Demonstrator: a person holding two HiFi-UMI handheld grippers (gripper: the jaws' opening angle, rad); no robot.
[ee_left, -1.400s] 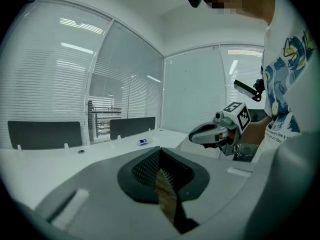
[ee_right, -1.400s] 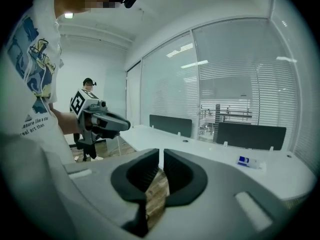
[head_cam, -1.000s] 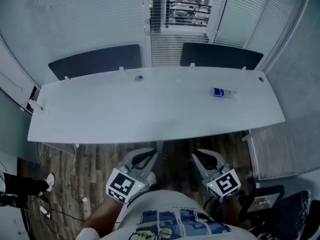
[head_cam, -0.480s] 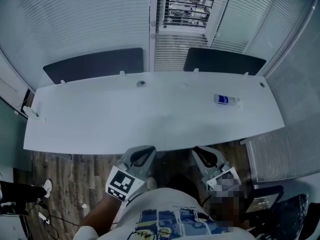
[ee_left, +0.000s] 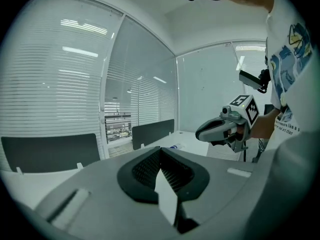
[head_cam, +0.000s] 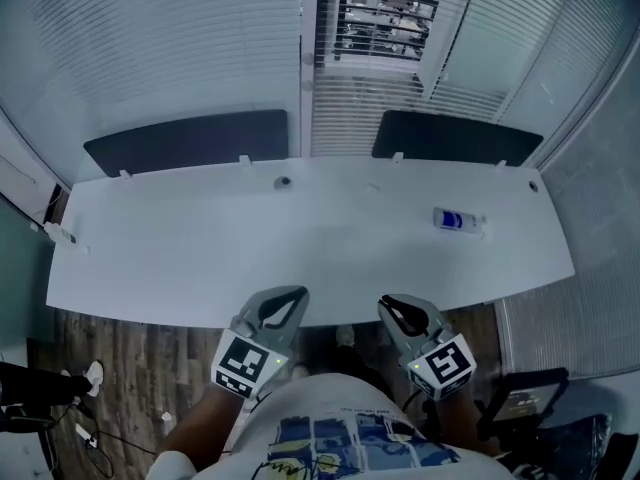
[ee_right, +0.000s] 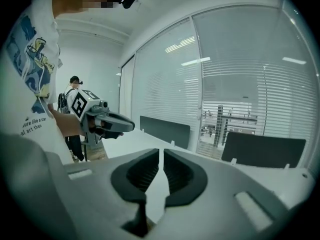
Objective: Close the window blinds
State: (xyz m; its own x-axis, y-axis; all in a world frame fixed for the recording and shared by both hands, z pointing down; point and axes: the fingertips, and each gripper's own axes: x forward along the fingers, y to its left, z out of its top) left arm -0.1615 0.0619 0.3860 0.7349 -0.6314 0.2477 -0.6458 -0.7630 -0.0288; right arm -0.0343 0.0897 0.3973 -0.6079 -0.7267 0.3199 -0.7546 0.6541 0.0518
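Window blinds (head_cam: 375, 28) not yet reached; approach step judged.
Left gripper (head_cam: 285, 303), right gripper (head_cam: 400, 310) closed, empty; reach over desk (head_cam: 200, 253) required.

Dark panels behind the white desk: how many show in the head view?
2. The left panel stands behind the left half of the desk, the right panel behind its right half; none looks hidden.
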